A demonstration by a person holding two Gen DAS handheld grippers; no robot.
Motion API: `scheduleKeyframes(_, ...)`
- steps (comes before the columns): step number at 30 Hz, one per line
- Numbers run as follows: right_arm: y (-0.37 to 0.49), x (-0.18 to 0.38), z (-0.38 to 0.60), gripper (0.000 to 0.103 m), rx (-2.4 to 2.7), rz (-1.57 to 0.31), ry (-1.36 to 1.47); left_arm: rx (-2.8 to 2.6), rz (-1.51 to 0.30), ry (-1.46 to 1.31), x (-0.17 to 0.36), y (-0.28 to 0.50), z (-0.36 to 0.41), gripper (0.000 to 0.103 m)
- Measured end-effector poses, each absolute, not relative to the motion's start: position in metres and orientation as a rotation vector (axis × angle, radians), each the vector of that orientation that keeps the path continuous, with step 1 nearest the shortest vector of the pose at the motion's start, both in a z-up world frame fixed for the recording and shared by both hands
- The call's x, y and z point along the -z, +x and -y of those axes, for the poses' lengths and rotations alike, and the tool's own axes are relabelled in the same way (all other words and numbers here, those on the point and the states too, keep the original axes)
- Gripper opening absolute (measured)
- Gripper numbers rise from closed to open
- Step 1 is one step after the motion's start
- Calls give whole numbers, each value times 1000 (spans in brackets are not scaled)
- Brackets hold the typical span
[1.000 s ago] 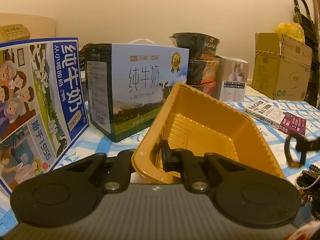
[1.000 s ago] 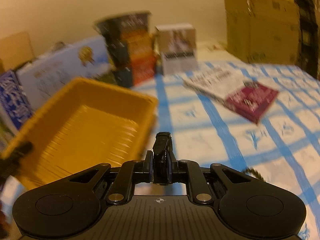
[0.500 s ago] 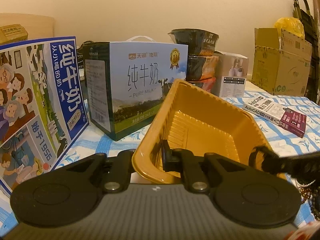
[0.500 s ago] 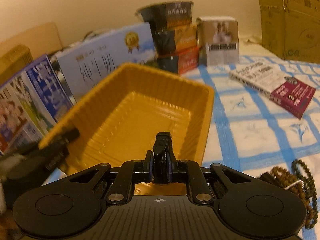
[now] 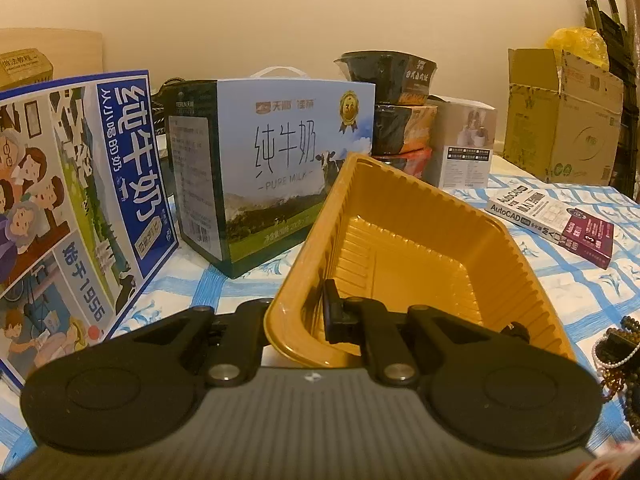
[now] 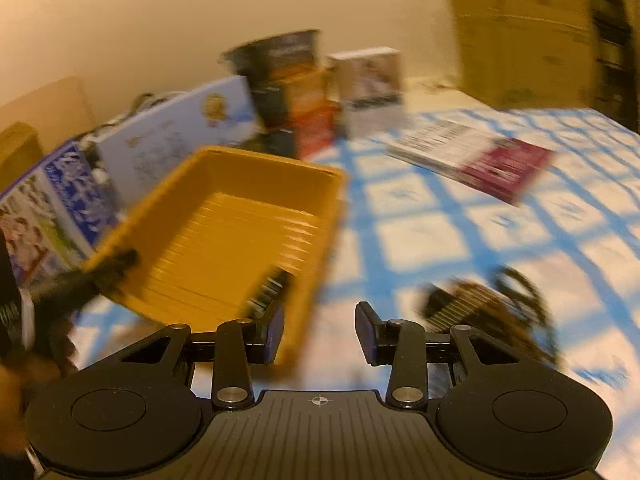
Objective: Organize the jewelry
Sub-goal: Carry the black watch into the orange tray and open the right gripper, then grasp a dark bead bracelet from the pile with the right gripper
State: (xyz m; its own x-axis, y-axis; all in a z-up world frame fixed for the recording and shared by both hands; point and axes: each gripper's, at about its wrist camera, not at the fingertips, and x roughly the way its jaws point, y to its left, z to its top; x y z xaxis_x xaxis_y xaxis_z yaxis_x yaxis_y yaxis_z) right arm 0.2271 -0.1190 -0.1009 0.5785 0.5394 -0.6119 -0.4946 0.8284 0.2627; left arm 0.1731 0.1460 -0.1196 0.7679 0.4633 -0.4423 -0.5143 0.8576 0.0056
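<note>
From the left wrist view, the yellow tray (image 5: 416, 256) fills the centre, its near wall pinched by the left claw (image 5: 316, 316), so the path straight ahead is blocked. At ten o'clock two milk cartons (image 5: 276, 168) stand side by side as a wall; at twelve stacked bowls (image 5: 394, 112) and a small white box (image 5: 466, 144) close the back. A book (image 5: 552, 220) lies flat at two o'clock. Open checked desk (image 5: 616, 280) runs at three o'clock, down to the bead pile (image 5: 618, 352) at four. The right claw (image 6: 320, 332), jaws opening with nothing between them, has bare desk ahead between tray and beads.
</note>
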Motion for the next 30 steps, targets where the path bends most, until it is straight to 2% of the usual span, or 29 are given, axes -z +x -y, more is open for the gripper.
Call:
scheduleKeyframes(7,216,114,194,39,-412,-807,79,-531,-455,-117,120,174,-148,11)
scheduleKeyframes(11,213,114,203,39,-414,-805,76,-530,-457,-110,119,175,-148,11)
scheduleKeyframes(15,218,118,187,27,-461,-808,57,-527,-460,-105,119,175,-148,11)
scheduleKeyframes(22,234,132,173,16,-457,-845,49,-520,-470,-103,119,176,-150,11)
scheduleKeyframes(23,235,133,173,8,-458,-849,51,-520,-470,-103,119,176,-150,11)
scheduleKeyframes(30,229,112,174,6,-489,-796,66,-518,-468,-111,119,176,-151,11)
